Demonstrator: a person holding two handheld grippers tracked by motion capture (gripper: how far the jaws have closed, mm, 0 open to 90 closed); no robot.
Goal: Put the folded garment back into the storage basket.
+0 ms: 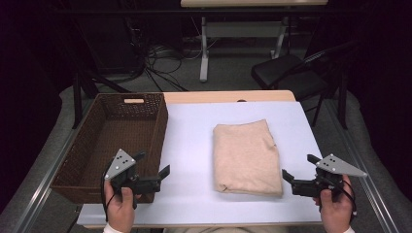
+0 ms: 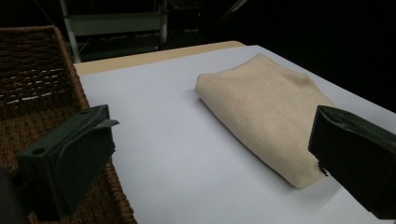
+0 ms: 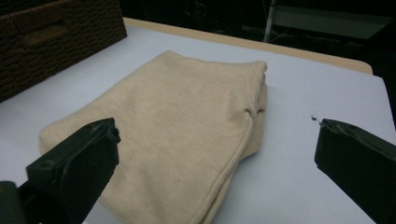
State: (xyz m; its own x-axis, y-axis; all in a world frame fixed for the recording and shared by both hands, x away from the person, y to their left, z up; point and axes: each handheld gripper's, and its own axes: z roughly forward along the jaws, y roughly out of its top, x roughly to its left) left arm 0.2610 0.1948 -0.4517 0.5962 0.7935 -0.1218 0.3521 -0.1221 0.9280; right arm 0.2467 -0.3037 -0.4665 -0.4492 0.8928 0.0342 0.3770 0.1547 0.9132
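nearest the person, the left gripper [image 1: 154,164] hangs with its jaws wide apart and empty, just over the basket's [image 1: 73,160] near right corner; swung carelessly toward the cloth it could clip that wicker wall and shove the basket. the right gripper [image 1: 300,167] is likewise spread and empty, just beside the cloth's near right corner. the folded cloth [image 1: 248,156] lies flat on the white table [image 1: 189,145], between the grippers and apart from the basket. pinching only its top layer would likely let the fold fall open on lifting. farther off, the basket stands empty; a low carry could snag the cloth on its rim.
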